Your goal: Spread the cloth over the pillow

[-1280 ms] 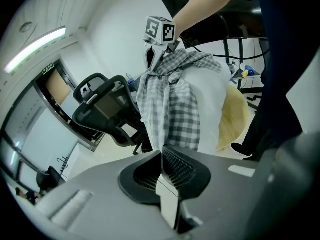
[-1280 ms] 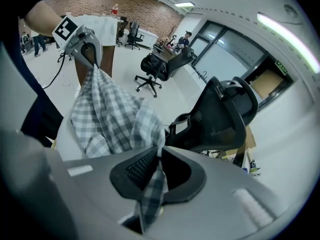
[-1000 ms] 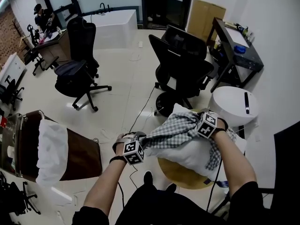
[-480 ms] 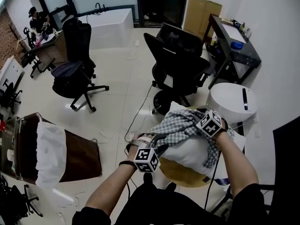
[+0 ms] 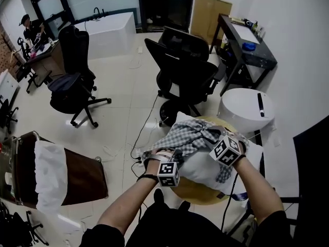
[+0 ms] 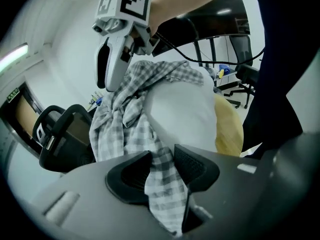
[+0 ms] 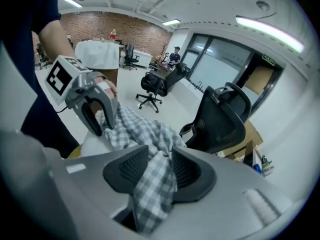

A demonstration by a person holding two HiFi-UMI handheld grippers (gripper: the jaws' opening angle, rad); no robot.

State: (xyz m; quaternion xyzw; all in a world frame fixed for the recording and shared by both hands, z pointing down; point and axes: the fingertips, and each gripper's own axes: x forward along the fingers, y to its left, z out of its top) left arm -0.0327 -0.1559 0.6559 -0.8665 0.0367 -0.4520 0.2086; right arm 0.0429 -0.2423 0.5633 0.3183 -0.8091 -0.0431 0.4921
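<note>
Right gripper view: opening jaws mid-cloth [image 7: 150,184]

I wear black short sleeves [image 5: 270,224], and a thin black band [image 5: 148,177] circles my left wrist. My left gripper [image 6: 161,170] is smooth grey plastic with two black ribbed pads [image 6: 194,166]. Its jaws are closing slightly, with the checked cloth [image 6: 150,134] loose between them. My right gripper [image 7: 159,170] has the same grey body and black ribbed pads. Its jaws are opening, with cloth between them too. Each gripper carries a white cube [image 5: 168,173] printed with black square markers.
</note>
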